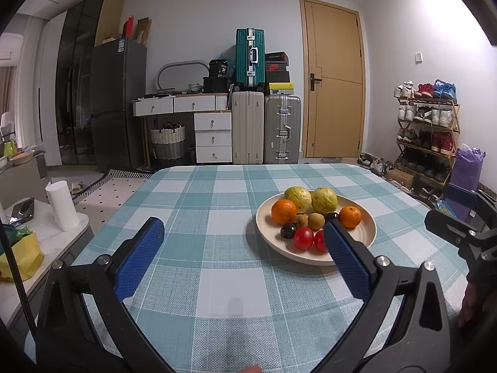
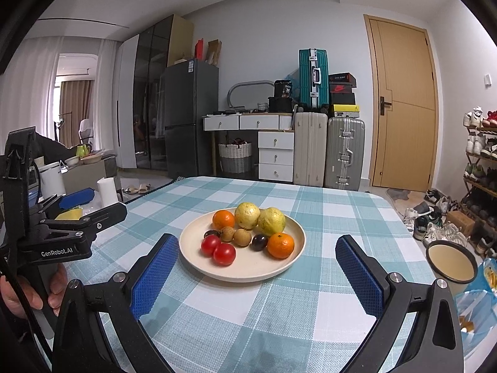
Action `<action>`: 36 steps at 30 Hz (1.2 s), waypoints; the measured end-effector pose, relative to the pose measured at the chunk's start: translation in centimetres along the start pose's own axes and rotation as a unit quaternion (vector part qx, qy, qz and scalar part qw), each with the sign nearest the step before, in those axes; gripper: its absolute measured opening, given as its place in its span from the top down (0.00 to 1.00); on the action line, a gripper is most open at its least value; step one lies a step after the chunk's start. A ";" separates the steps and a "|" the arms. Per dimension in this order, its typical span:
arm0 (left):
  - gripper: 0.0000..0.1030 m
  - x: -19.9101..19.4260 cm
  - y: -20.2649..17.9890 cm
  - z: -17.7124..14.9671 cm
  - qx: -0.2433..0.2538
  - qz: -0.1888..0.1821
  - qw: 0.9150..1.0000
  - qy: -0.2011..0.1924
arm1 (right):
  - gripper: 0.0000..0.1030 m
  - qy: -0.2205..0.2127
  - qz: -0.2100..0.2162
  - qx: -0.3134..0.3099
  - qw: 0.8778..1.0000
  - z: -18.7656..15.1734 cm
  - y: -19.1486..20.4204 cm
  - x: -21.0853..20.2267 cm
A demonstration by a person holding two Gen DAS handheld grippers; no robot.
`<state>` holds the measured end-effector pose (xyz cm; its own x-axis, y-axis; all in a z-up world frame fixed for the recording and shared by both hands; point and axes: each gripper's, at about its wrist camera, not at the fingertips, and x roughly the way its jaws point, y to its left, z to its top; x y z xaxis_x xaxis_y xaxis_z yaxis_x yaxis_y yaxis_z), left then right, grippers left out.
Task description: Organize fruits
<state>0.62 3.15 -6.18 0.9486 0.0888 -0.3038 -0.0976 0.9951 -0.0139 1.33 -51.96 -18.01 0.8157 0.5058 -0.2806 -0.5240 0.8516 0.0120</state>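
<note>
The plate [image 2: 289,259] sits mid-worktop [image 2: 326,310], holding all fruit: two guavas [image 2: 247,215], two oranges [image 2: 280,245], two tomatoes [image 2: 224,254]. Left hand-held gripper [image 1: 242,245] and right hand-held gripper [image 2: 257,267] hover near the plate, both wide, empty.

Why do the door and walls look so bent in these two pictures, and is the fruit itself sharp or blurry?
Both views come through fisheye lenses, so straight lines bow. In the right wrist view the door curves and black corners frame the image; the plate of fruit sits sharp in the middle. In the left wrist view the fruit is crisp too, the plate casting a soft shadow leftward onto the tablecloth.
</note>
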 end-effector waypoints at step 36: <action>0.01 -0.1 0.1 -0.1 -0.001 0.007 1.000 0.000 | 0.00 -0.001 0.000 0.000 1.000 -0.1 0.0 0.0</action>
<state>0.52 3.28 -6.26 0.9471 0.1025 -0.3041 -0.1110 0.9938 -0.0108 1.32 -51.94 -18.08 0.8161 0.5058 -0.2796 -0.5239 0.8517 0.0116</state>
